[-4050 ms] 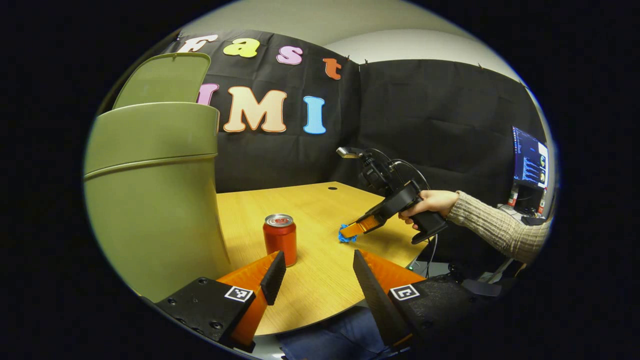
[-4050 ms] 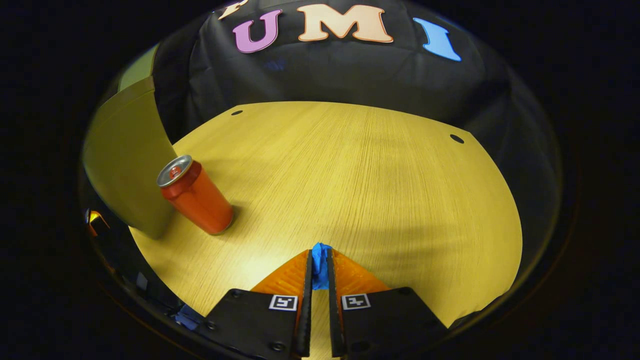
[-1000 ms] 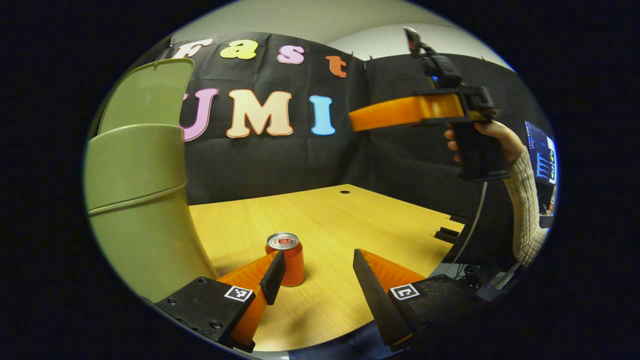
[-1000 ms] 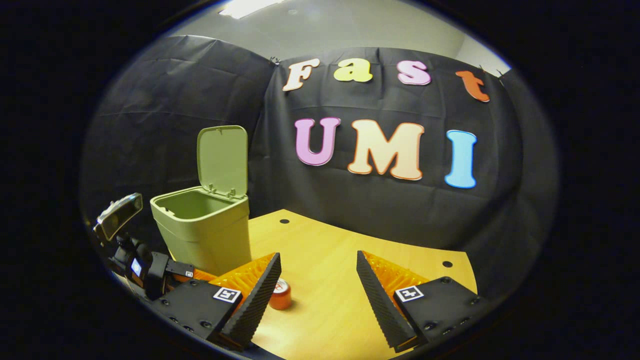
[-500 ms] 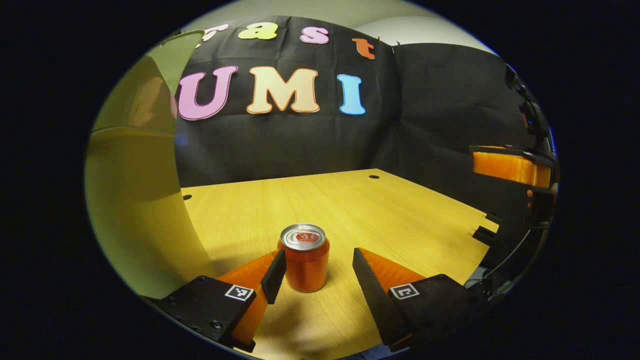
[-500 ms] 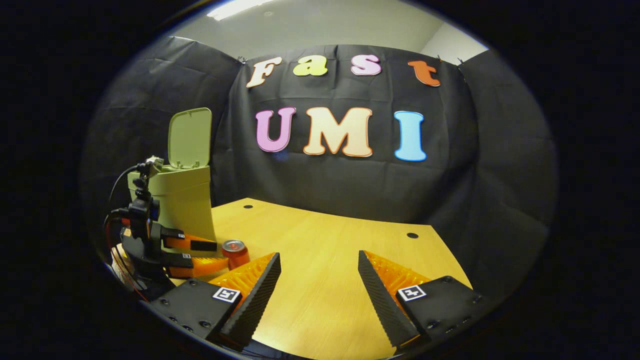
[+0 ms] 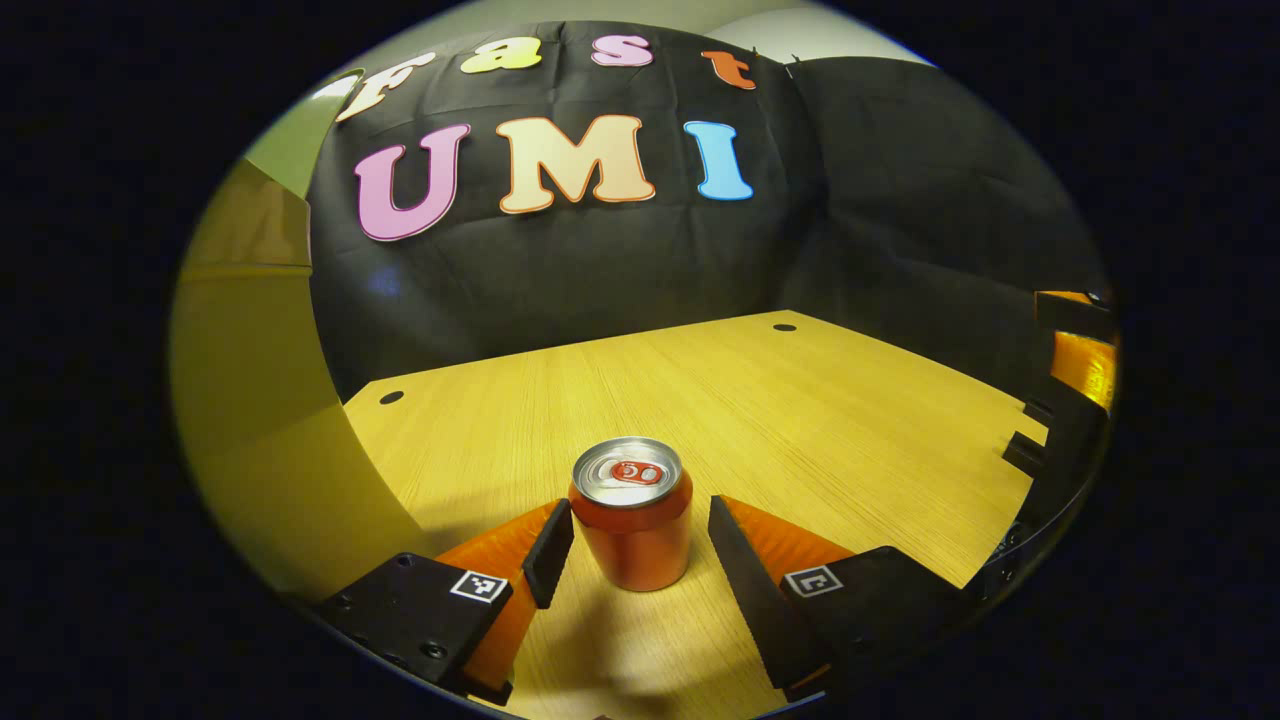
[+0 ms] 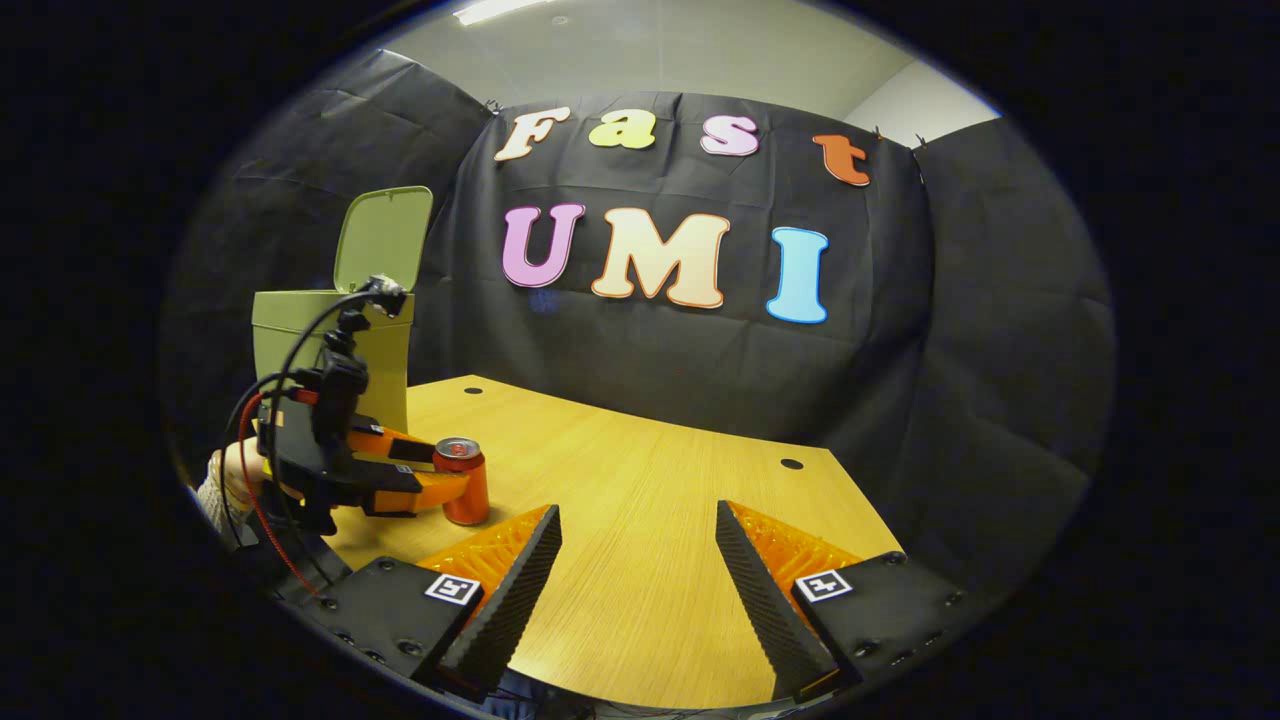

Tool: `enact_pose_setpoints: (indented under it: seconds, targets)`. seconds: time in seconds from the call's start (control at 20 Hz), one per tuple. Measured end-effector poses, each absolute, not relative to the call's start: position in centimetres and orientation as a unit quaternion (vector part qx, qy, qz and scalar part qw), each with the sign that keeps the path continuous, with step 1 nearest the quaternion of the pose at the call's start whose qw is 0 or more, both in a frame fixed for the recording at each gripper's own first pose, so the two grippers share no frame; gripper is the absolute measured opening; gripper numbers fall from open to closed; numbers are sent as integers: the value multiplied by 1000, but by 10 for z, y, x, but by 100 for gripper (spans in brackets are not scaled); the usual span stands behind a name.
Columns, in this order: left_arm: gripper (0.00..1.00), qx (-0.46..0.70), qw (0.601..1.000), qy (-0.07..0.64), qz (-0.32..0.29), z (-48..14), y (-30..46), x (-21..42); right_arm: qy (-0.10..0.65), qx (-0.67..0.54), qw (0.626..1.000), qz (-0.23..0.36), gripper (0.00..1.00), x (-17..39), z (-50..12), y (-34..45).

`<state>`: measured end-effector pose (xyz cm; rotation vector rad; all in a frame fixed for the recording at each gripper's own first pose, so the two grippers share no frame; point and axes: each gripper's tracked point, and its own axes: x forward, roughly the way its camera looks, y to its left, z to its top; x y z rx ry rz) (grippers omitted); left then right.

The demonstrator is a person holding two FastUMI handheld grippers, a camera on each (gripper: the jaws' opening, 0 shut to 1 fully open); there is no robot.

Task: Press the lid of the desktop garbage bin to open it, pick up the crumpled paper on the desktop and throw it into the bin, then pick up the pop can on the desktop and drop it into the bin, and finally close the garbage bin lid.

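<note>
An orange pop can stands upright on the wooden table, between the fingers of my left gripper. That gripper is open, with a small gap on each side of the can. The green bin rises close at the left. In the right gripper view the bin stands at the far left with its lid up. The left gripper reaches around the can beside it. My right gripper is open over the table's near edge with nothing in it.
Black cloth walls close the table at the back and right. Small round holes mark the tabletop. Part of the right gripper shows at the right edge of the left gripper view. A hand holds the left gripper.
The right gripper held blue paper at the table, then rose, opened and drew back to the right. The left gripper has moved forward until the can stands between its fingers.
</note>
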<state>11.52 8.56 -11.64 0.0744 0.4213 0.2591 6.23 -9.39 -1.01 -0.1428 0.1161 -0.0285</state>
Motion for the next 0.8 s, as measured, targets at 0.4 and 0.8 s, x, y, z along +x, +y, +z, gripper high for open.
enact_pose_setpoints:
  seconds: [0.4, 0.8]
  targets:
    - [85, 10, 961, 233, 148, -140, 96, 140, 48, -72, 996, -32, 98, 53, -6, -111]
    - [79, 14, 971, 214, 103, -103, 66, 140, 80, -59, 994, -50, 98, 61, -22, -124]
